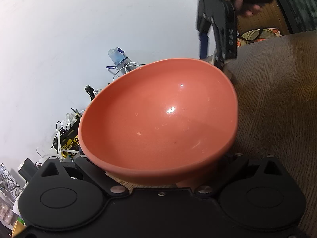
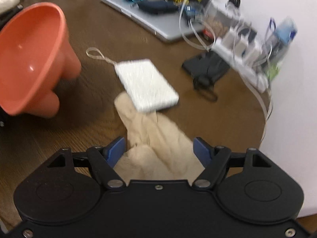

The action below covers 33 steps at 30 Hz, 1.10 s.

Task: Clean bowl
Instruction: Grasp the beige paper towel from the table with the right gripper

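In the left wrist view, the orange bowl [image 1: 158, 119] fills the centre, tilted with its opening toward the camera, lifted above the brown tabletop [image 1: 277, 109]. The left gripper [image 1: 158, 178] clamps the bowl's near rim and underside; its fingertips are hidden by the bowl. The right gripper [image 1: 216, 39] hangs beyond the far rim. A water bottle [image 1: 117, 57] stands by the tabletop's far edge.

In the right wrist view, the right gripper [image 2: 159, 150] has its jaws wide apart, with a beige cloth [image 2: 154, 138] lying between the blue fingers [image 2: 116, 150]. A white sponge [image 2: 146, 85] rests on the cloth's far end. The bowl [image 2: 29, 59] sits tilted at the left. A laptop [image 2: 154, 23] lies toward the tabletop's far edge.
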Motion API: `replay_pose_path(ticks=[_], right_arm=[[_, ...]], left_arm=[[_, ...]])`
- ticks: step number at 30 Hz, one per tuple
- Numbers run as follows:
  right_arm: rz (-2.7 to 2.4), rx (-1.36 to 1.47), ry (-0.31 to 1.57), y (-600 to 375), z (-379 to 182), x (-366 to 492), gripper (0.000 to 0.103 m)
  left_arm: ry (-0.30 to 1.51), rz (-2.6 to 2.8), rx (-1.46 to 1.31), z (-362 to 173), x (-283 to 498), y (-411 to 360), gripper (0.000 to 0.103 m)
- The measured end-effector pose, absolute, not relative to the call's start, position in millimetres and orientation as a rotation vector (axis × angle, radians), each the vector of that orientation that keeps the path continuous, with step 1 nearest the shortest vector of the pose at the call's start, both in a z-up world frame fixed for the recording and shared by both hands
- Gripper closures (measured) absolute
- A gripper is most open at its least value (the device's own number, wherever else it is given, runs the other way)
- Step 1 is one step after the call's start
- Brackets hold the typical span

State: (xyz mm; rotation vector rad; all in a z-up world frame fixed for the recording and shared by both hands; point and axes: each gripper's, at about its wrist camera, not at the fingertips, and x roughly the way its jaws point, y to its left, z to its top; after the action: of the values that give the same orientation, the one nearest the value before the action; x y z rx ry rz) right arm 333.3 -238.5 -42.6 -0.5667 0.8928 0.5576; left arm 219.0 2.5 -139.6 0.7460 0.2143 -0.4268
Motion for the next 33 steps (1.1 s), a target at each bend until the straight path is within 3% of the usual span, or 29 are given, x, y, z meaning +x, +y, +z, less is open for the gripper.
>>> replay_pose_path(ticks=[2, 4, 6, 10, 16, 21, 25, 29, 33], right_arm=[[0.556, -0.483, 0.930, -247, -50, 341, 0.024], [0.557, -0.370, 0.954, -257, -51, 346, 0.036], [0.555, -0.283, 0.966, -266, -49, 344, 0.097], [0.520, -0.319, 0.946, -271, -41, 327, 0.098], [0.320, -0.828, 0.780, -247, -7, 258, 0.097], [0.333, -0.822, 0.663, -229, 37, 234, 0.097], [0.222, -1.102, 0.567, -198, 40, 225, 0.097], [0.315, -0.963, 0.530, -187, 60, 220, 0.097], [0.365, -1.048, 0.453, -165, 69, 201, 0.097]], left_arm=[[0.214, -0.427, 0.746, -140, 219, 2, 0.004], [0.213, -0.426, 0.746, -140, 219, 2, 0.004], [0.213, -0.426, 0.746, -140, 219, 2, 0.004], [0.214, -0.426, 0.746, -140, 220, 2, 0.004], [0.214, -0.426, 0.746, -140, 221, 3, 0.004], [0.213, -0.426, 0.746, -140, 222, 4, 0.004], [0.212, -0.426, 0.747, -140, 222, 4, 0.004], [0.212, -0.425, 0.747, -141, 220, 3, 0.004], [0.214, -0.426, 0.745, -140, 221, 3, 0.004]])
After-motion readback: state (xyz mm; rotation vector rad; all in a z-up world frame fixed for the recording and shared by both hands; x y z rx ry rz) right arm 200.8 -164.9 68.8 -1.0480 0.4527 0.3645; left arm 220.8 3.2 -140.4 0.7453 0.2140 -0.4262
